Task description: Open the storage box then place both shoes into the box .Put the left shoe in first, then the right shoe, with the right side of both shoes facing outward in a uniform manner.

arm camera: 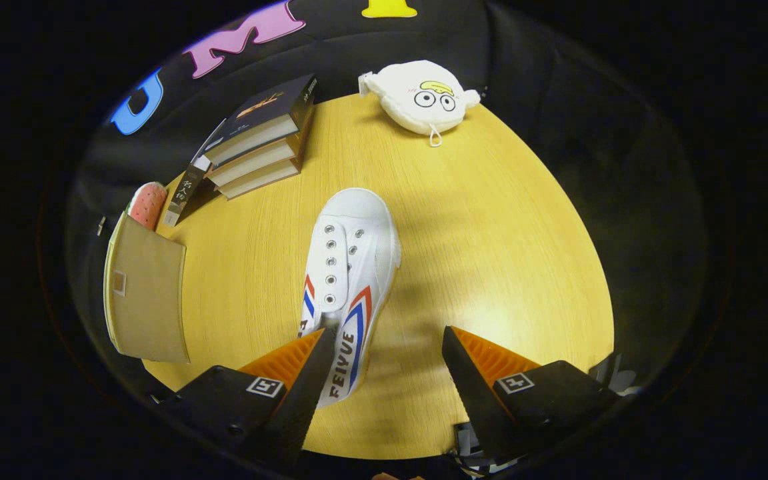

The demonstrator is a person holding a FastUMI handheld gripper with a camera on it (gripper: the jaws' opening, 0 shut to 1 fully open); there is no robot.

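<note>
yellow wooden table [491, 220] under everything – tan box [147, 290] well left of the fingers, stacked books [261, 137] and a plush toy [421, 97] far beyond, white shoe [351, 267] beside the left finger; gripper [384, 343] spread open, holding nothing.

Landmark: white canvas shoe [351, 267], lying toe away on the round wooden table [491, 220].

- Gripper [384, 347]: fingers spread wide; the left finger's tip overlaps the shoe's heel end, the other finger stands apart to the shoe's right over bare tabletop.
- Right of the shoe: bare wood out to the table's edge; free passage.
- Beyond the toe: bare wood, then a white plush toy [419, 97] at the far rim.
- Left and beyond: a stack of books [261, 137], well apart.
- Left: a tan storage box [147, 293] at the table's edge, a pink thing [147, 203] behind it; a bare strip lies between box and shoe.
</note>
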